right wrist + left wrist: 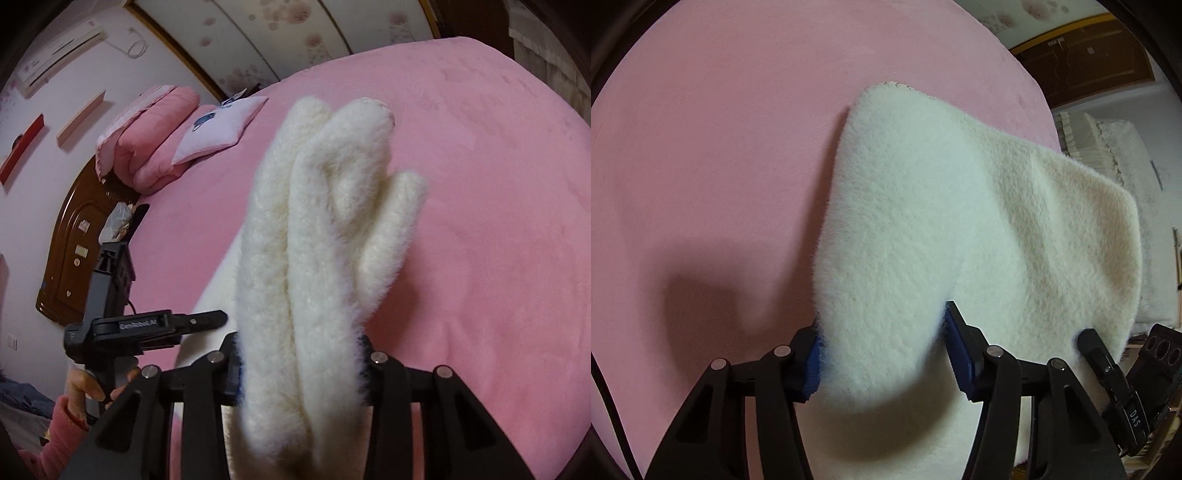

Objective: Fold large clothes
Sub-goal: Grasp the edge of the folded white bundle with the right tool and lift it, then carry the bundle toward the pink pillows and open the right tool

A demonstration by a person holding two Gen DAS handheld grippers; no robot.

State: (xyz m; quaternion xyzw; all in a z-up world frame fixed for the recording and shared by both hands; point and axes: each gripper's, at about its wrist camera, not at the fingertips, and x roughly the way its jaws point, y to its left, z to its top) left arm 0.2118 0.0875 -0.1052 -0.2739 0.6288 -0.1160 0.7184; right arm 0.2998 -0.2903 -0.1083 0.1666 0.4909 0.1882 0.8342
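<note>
A home bedroom: pink-covered bed (461,184), stacked pillows (155,136), carved wooden headboard (74,240), wall air conditioner (59,55).

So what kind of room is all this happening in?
Most likely a bedroom: a wide bed under a pink cover, pillows and folded pink bedding at its head, and an air conditioner on the wall.

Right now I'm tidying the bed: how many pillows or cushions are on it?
2: a pale cushion near the headboard, and a bulky pink pillow beside it. Others may be hidden.

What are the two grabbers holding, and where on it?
Both hold the fluffy white garment: the left gripper pinches one bunched edge, the right gripper another thick folded bunch.
</note>
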